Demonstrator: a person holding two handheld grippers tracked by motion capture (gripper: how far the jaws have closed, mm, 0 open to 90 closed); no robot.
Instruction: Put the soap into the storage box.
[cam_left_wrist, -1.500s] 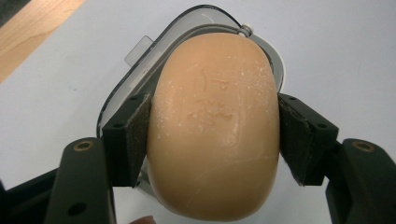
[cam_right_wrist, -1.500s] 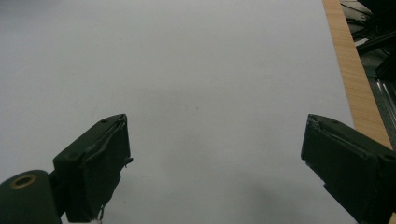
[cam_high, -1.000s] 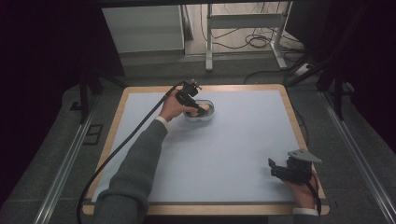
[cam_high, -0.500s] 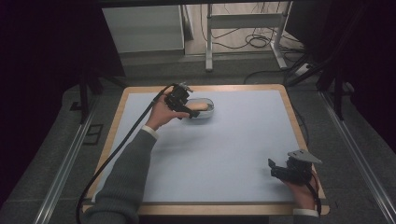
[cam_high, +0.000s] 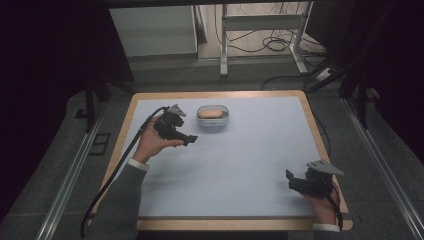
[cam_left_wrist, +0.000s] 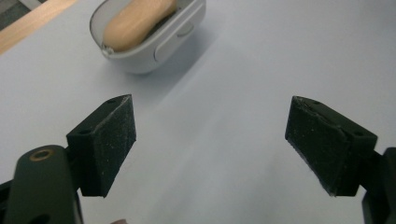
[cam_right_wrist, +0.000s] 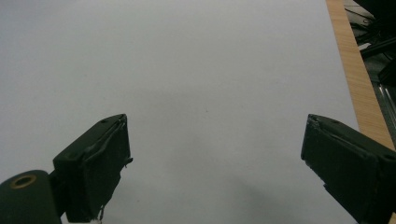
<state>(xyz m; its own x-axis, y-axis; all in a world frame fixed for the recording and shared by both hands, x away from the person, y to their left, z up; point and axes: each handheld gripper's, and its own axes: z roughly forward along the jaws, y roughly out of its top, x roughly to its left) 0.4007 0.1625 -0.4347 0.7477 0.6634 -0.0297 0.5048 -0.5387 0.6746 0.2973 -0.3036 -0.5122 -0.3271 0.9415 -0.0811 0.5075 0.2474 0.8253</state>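
Placement looks done: the bread roll (cam_high: 210, 112) lies in the white dish (cam_high: 214, 123) at the table's far side, your left gripper (cam_high: 189, 140) just opened wide and empty beside it, your right gripper (cam_high: 292, 181) open and empty too.

Lab: test table (cam_high: 150, 102), floor cables (cam_high: 270, 45), metal stand (cam_high: 260, 22).

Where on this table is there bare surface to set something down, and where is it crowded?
The middle is bare, between the left gripper, the right gripper and the white dish holding a tan piece. The far right, from dish to wooden edge, is bare too. Only the far left, around dish and left gripper, is crowded.
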